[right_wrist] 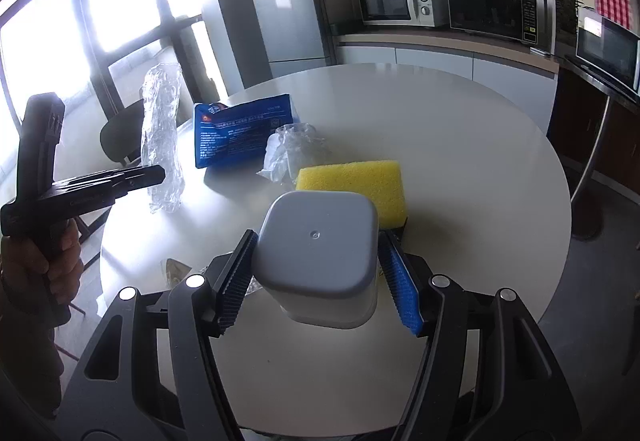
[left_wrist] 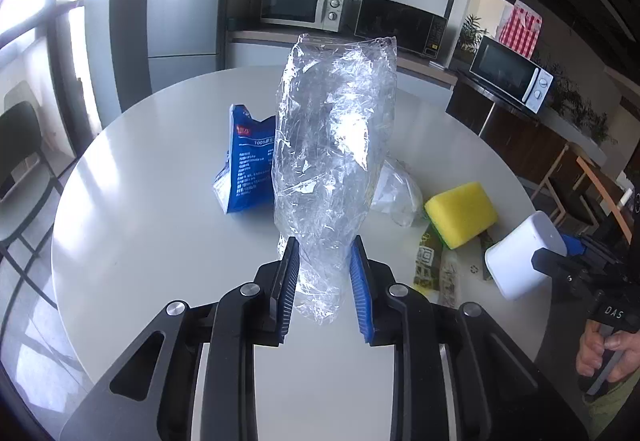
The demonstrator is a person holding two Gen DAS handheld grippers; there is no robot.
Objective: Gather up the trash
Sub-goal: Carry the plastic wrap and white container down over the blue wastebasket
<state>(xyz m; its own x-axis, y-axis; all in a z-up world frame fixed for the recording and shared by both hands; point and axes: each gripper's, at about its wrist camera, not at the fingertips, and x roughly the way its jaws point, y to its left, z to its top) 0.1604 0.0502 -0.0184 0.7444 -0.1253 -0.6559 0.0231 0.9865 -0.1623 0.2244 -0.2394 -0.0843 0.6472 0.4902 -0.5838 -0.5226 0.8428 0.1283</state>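
Clear wrapper (left_wrist: 332,161) pinched near lower end by left gripper (left_wrist: 325,253), held upright above table (left_wrist: 140,233). White tub (right_wrist: 316,253) clamped between pads of right gripper (right_wrist: 318,261), bottom facing camera, sponge (right_wrist: 352,185) just behind.

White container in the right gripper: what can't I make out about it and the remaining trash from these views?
- White container: its opening and contents, turned away in the right wrist view.
- Green wrapper: partly under the yellow sponge; print too small.
- Blue bag: right side hidden behind the clear plastic bag held by the left gripper.
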